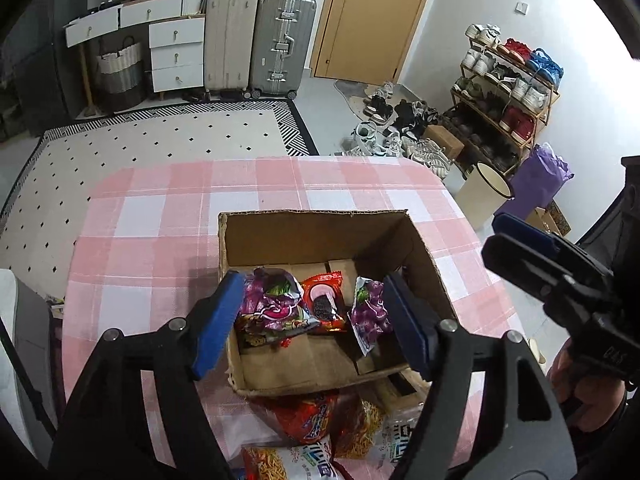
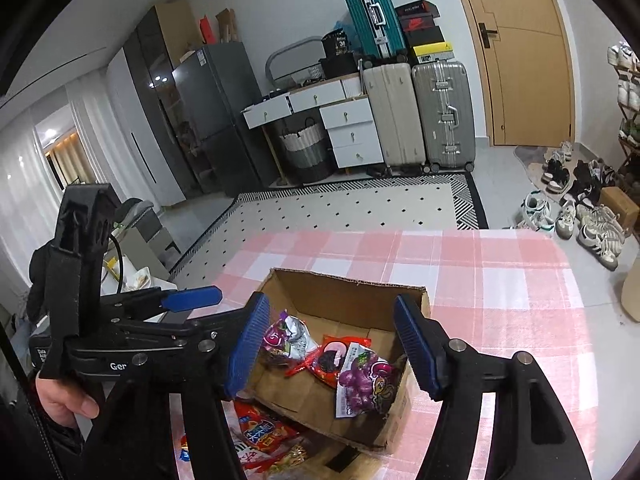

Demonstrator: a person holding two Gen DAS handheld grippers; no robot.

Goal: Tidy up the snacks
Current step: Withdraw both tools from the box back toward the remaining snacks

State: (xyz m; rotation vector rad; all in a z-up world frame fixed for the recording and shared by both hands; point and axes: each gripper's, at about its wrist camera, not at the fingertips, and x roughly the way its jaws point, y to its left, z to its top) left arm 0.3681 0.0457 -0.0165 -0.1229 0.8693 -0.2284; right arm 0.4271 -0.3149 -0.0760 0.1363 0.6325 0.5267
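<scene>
An open cardboard box [image 1: 320,236] stands on the pink checked tablecloth [image 1: 160,240]. Inside lie two purple grape snack packs [image 1: 272,300] [image 1: 370,312] and a red cookie pack [image 1: 324,304]. Several noodle snack bags [image 1: 316,420] lie on the cloth in front of the box. My left gripper [image 1: 314,324] is open and empty, hovering above the box's near side. My right gripper [image 2: 334,348] is open and empty above the same box [image 2: 348,292]; it also shows at the right edge of the left wrist view [image 1: 520,240]. The purple pack [image 2: 362,380] and red pack [image 2: 328,360] show between its fingers.
Beyond the table lie a patterned rug [image 1: 160,148], suitcases [image 1: 280,44], a white drawer unit [image 1: 176,56], a wooden door [image 1: 372,16], a shoe rack [image 1: 508,92] with shoes on the floor, and a bin [image 1: 484,192] beside the table's right edge.
</scene>
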